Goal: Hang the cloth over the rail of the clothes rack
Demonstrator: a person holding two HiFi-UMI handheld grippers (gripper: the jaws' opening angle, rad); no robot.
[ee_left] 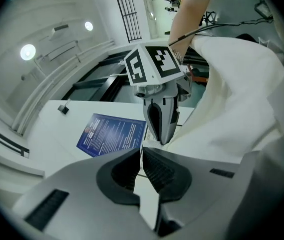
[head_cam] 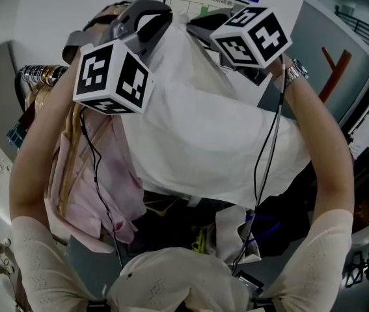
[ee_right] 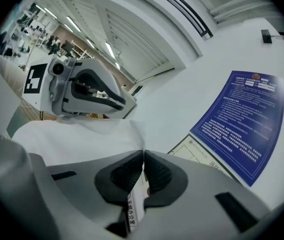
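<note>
A white cloth (head_cam: 204, 129) is stretched between my two grippers, raised high in front of the wall. In the head view my left gripper (head_cam: 163, 18) and right gripper (head_cam: 202, 28) stand close together at the cloth's top edge, and the cloth sags below them. The left gripper (ee_left: 142, 156) is shut on a thin fold of cloth (ee_left: 232, 94), with the right gripper's body (ee_left: 159, 109) straight ahead. The right gripper (ee_right: 143, 156) is likewise shut on the cloth's edge (ee_right: 71, 139). The chrome rail (head_cam: 40, 75) of the clothes rack shows at the left, below the left gripper.
A pink garment (head_cam: 99, 174) and wooden hangers (head_cam: 41, 96) hang from the rail at the left. A blue poster (ee_right: 247, 119) is on the white wall behind the cloth. Dark clutter and cables (head_cam: 197, 236) lie below it.
</note>
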